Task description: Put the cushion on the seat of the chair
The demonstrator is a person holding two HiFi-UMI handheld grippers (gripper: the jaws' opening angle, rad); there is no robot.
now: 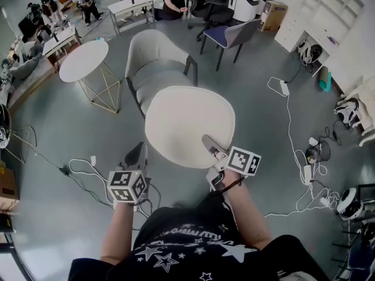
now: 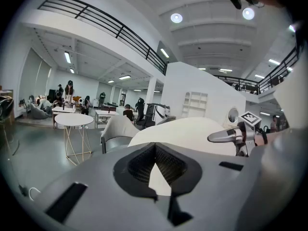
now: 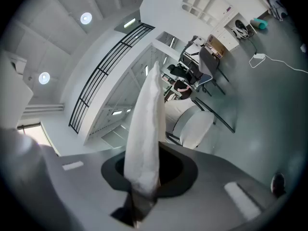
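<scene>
Cream cushion (image 1: 188,124): clamped at near edge in right gripper's (image 1: 209,144) fingers.
Left gripper (image 1: 137,153): fingers closed, empty, beside cushion.
Grey chair (image 1: 153,51): beyond fingertips, partly hidden by cushion.
White table (image 1: 84,60): left of chair.

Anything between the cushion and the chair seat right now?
Nothing visible. The cushion, clamped in the right gripper, hangs on the near side of the grey chair; the part of the seat that shows is bare.

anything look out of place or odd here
Nothing damaged or spilled. The round cream cushion is off the grey padded chair, held in the air by its edge in the right gripper. White cables trail loose over the floor at right.
</scene>
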